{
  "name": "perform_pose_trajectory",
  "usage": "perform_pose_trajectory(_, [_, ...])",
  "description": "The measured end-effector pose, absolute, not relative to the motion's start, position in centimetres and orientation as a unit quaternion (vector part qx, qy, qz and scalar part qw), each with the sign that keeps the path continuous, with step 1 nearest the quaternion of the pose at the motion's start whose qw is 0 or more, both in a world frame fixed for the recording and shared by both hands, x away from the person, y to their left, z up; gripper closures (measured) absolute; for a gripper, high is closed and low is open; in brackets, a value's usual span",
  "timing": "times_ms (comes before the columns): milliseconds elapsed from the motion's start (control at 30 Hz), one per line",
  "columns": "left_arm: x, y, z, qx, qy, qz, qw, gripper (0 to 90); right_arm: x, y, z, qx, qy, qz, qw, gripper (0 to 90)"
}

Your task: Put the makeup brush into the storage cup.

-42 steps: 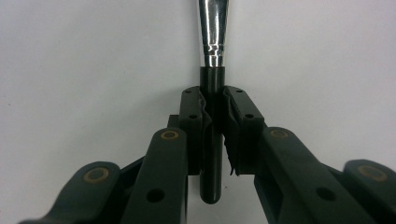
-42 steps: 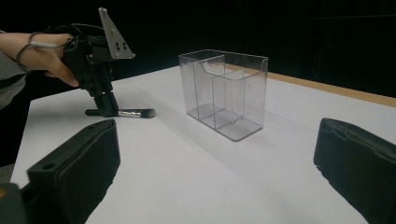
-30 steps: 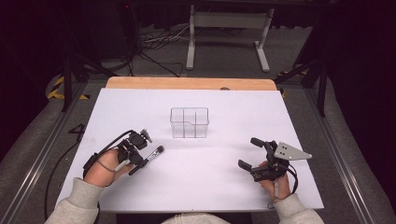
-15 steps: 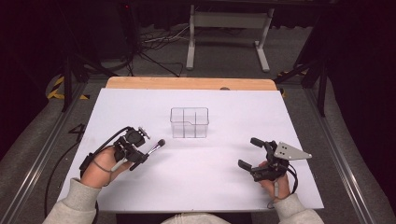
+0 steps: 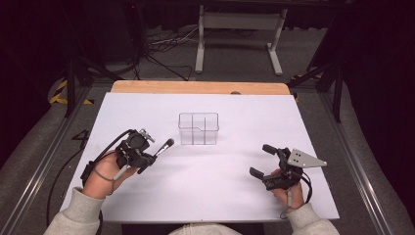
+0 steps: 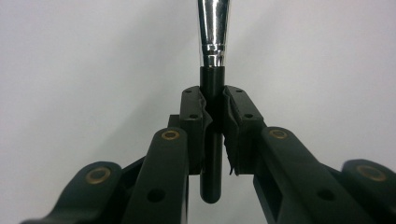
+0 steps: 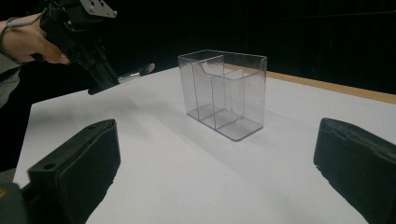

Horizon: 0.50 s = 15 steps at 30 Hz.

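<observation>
One makeup brush (image 5: 164, 145) is being clamped by its black handle in the left gripper (image 5: 147, 157), left of the single clear divided organizer (image 5: 198, 129), bristles pointing toward it. The right gripper (image 5: 260, 161) is being held apart, empty, at near right.

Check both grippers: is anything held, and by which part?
The left gripper is shut on a makeup brush with black handle and silver ferrule, gripped near the handle's upper end, just below the ferrule. The right gripper is open, holding nothing.
</observation>
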<state>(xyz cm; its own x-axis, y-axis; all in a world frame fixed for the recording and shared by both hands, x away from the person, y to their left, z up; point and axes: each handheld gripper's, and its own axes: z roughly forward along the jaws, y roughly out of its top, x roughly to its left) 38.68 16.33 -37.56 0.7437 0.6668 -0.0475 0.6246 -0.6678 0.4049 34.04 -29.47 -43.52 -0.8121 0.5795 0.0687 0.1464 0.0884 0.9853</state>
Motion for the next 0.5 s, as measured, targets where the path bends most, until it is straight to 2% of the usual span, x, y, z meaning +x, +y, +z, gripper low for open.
perform_pose_trajectory(500, [38.21, 17.13, -36.59, 0.891, 0.349, 0.101, 0.271, 78.6, 34.03, -29.49, -43.50, 0.253, 0.717, 0.627, 0.173, 0.9])
